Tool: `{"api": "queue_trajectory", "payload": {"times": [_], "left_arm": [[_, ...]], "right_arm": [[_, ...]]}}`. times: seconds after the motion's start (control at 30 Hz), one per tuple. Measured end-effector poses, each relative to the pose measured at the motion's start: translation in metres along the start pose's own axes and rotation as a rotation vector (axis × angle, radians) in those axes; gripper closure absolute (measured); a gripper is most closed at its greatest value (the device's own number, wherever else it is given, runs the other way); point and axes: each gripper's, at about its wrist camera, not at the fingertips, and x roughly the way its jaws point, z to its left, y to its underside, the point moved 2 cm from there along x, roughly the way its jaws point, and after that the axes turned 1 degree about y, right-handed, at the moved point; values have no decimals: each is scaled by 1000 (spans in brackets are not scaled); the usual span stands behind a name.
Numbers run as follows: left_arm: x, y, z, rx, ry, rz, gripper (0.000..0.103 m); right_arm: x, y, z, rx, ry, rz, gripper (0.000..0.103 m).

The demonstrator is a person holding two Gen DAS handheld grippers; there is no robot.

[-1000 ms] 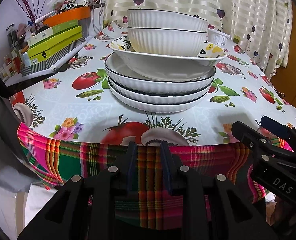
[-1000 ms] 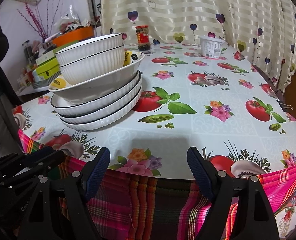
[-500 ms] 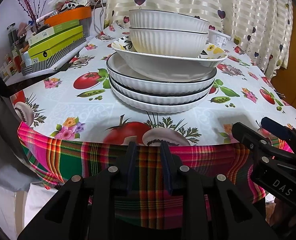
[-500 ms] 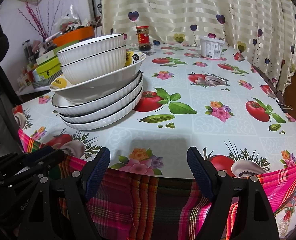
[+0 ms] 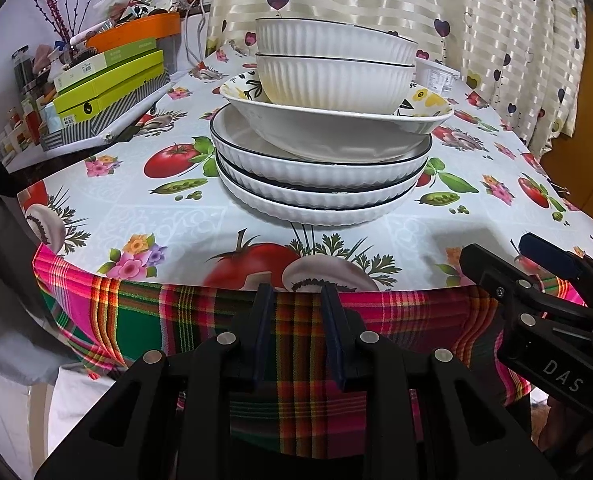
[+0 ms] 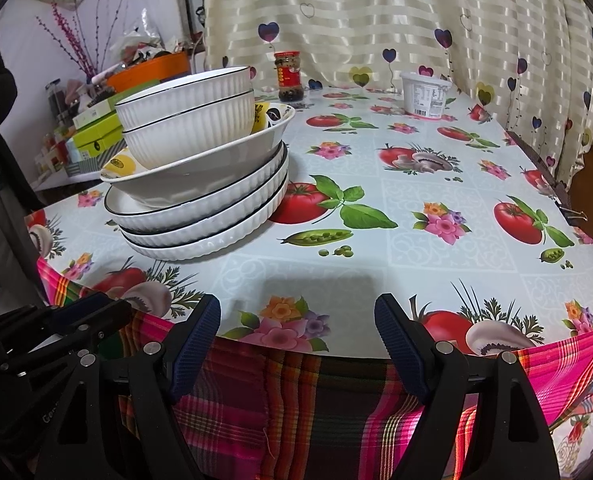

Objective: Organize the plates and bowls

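Note:
A stack of dishes stands near the table's front edge: three white ribbed plates at the bottom, a floral-patterned bowl on them, and two white ribbed bowls nested on top. My left gripper is empty, its jaws narrowly apart, below the table edge in front of the stack. My right gripper is wide open and empty, right of the stack at the table edge; it also shows in the left wrist view.
A vegetable-print tablecloth covers the table over a plaid cloth. A sauce jar and a white tub stand at the back by the curtain. Green boxes and clutter sit on a side shelf at left.
Both grippers have crept slightly toward the table; the stack looks a little nearer. The jaws keep the same openings.

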Motion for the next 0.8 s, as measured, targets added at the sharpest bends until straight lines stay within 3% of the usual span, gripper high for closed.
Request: {"api": "queue_trajectory", "payload": {"times": [0.8], "left_arm": [[-3, -1, 6, -19, 0, 2, 78]], "right_arm": [[-1, 0, 0, -1, 0, -3, 23]]}}
